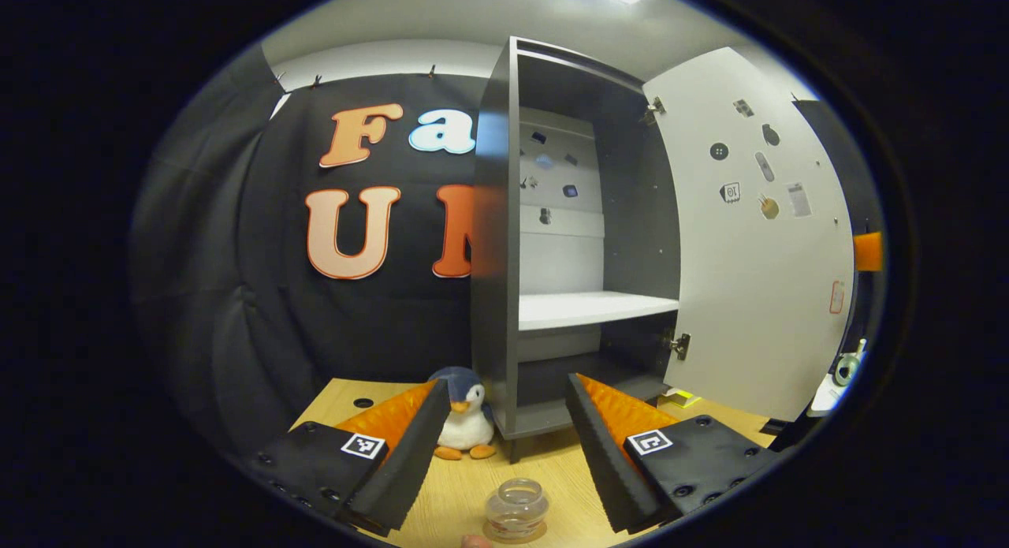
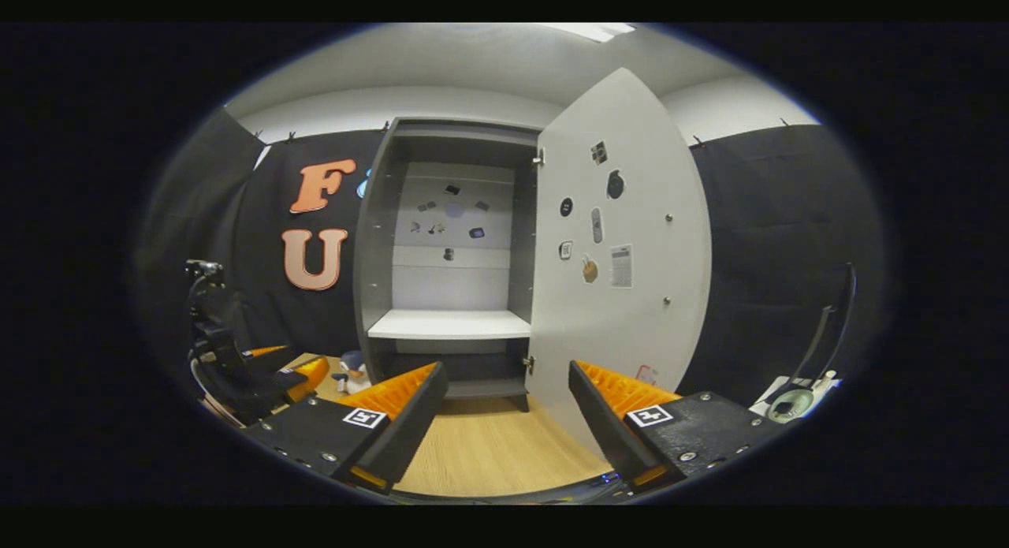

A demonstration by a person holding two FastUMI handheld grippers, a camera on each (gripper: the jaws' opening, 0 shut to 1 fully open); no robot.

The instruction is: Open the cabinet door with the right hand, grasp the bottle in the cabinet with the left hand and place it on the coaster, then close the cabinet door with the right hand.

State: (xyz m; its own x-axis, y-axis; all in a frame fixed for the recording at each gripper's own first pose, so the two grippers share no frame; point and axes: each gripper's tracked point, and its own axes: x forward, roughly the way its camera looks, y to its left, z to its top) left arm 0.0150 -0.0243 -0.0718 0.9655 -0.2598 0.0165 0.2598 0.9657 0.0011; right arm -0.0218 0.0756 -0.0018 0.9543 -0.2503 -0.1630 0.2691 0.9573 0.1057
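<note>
Booth wall of black cloth behind, wooden table [image 1: 552, 469] below; I log each item by its place relative to the cabinet [image 1: 504, 240].

Left gripper view:
- Cabinet: stands on the table, door [image 1: 757, 248] swung wide to its right, white shelf [image 1: 591, 307] bare.
- Bottle [image 1: 516, 510]: clear jar, upright on the table in front of the cabinet, well out from its base. A thin brownish rim under it looks like the coaster [image 1: 516, 536], though I cannot tell for sure. I judge the bottle is out of the cabinet because the placing step is done.
- Penguin [image 1: 465, 414]: plush toy, at the cabinet's front left corner.
- Left gripper [image 1: 504, 422]: fingers spread wide, holding nothing, touching nothing; the bottle sits below and between them, apart from both.

Right gripper view:
- Cabinet [image 2: 449, 256]: seen square-on, interior clear to the back panel; door [image 2: 623, 264] standing open to its right, presumably awaiting closure.
- Right gripper [image 2: 508, 394]: fingers spread, empty; the door's lower edge lies beyond the gap, apart from both fingers as far as I can tell.
- Left gripper [image 2: 292, 367]: left of the cabinet, low over the table near the penguin [image 2: 352, 372].
</note>
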